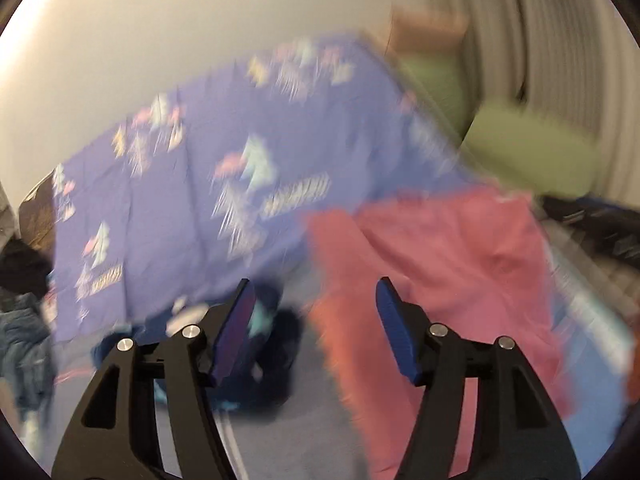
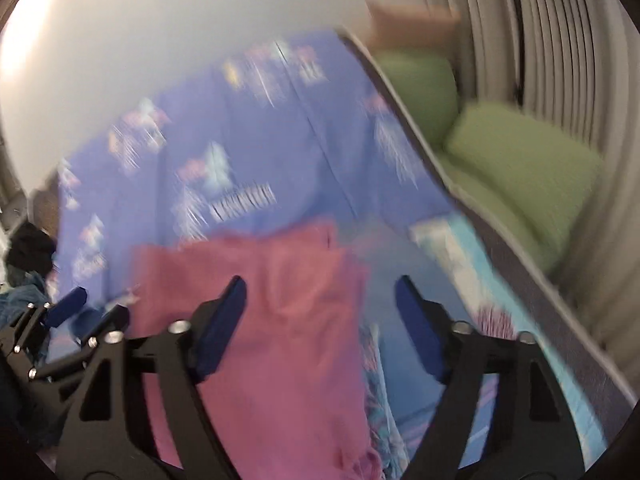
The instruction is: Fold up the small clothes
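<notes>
While both views blur, pink cloth (image 2: 276, 320) lies spread on purple sheet (image 1: 224, 184), not folded yet, I think. Left gripper (image 1: 316, 320) spread wide, nothing pinched. Right gripper (image 2: 320, 320) spread wide, cloth below, not held. Bed edge (image 2: 500, 240) near right; green pillows (image 2: 528, 160) past it. Open sheet ahead gives room.

You see a purple patterned bedsheet (image 2: 256, 120) spread across the bed, blurred. Two green cushions (image 2: 528, 168) lie to its right, against ribbed grey curtains (image 2: 560, 40). A plain pale wall (image 2: 160, 20) stands behind.
</notes>
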